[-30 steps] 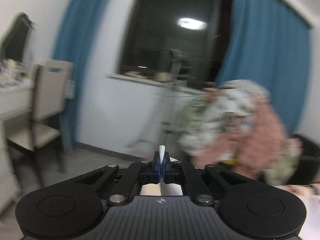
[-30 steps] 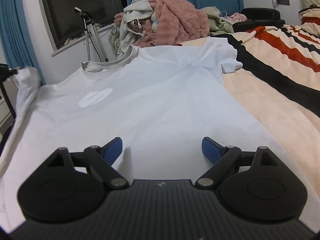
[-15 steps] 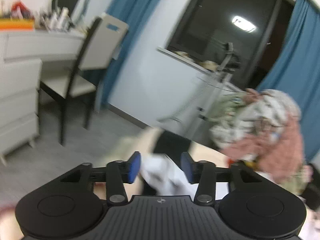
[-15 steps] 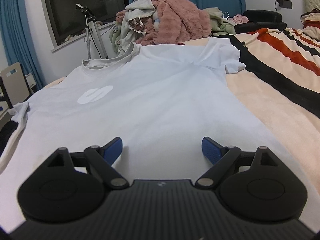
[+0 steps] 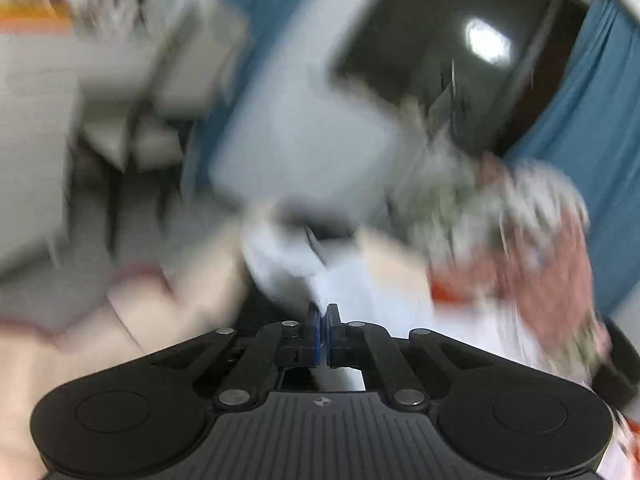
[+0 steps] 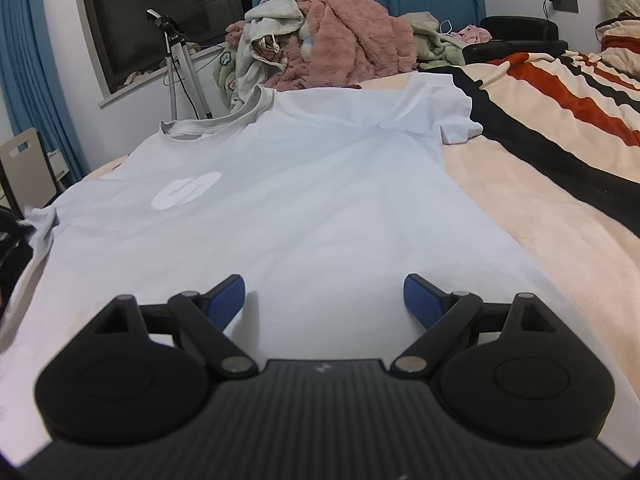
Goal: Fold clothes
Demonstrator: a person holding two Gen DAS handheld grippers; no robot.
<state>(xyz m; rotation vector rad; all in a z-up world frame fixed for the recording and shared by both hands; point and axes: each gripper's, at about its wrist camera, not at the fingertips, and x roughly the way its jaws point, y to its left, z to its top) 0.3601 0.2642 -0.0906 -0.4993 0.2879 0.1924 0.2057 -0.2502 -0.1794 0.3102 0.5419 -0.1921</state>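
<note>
White T-shirt [image 6: 304, 216] flat beneath open jaws — untouched.

White walls [image 6: 48, 40], blue curtains [image 6: 24, 80] hung beside a dark window [image 6: 160, 12] that reflected a ceiling light [image 5: 486, 42], a tripod [image 6: 180, 64] stood under it, a pale chair [image 6: 24, 164] at the left, a striped blanket [image 6: 560, 128] covered the bed, a black armchair [image 6: 520, 36] behind.

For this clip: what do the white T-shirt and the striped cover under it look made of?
White T-shirt: looks like thin cotton-type knit, matte, lying flat with soft creases and a ribbed collar; the chest logo looks like a smooth print. Striped cover: probably fleece or plush, with a fuzzy, napped surface and no sheen. Exact fibres cannot be told.
</note>
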